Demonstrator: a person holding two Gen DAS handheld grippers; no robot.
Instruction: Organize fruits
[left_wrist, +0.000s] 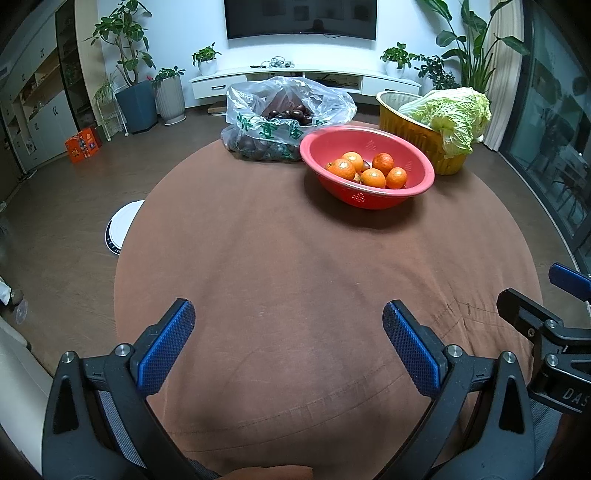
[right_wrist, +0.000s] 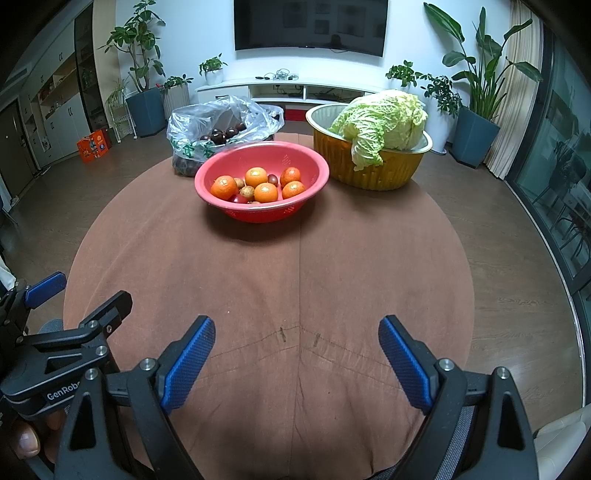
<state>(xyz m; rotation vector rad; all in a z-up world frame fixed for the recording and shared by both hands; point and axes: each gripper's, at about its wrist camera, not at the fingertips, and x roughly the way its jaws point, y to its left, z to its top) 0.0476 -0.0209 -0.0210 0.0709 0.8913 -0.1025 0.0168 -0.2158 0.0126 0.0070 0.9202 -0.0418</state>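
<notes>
A red colander bowl (left_wrist: 417, 184) (right_wrist: 317, 162) at the far side of the round brown table holds several oranges (left_wrist: 373, 178) (right_wrist: 266, 192) with a few small tan and red fruits (right_wrist: 246, 192). Behind it a clear plastic bag (left_wrist: 328, 99) (right_wrist: 195, 122) holds dark round fruits (left_wrist: 291, 114) (right_wrist: 221, 136). My left gripper (left_wrist: 289, 314) is open over the near table edge, nothing between its blue pads. My right gripper (right_wrist: 297, 328) is open likewise, far short of the bowl. Each gripper shows at the edge of the other's view.
A gold basin (left_wrist: 410, 133) (right_wrist: 369, 173) with a napa cabbage (left_wrist: 454, 114) (right_wrist: 388, 122) stands right of the bowl. The brown cloth (left_wrist: 295, 258) (right_wrist: 295, 266) lies bare between grippers and bowl. A white round device (left_wrist: 120, 229) sits on the floor left of the table.
</notes>
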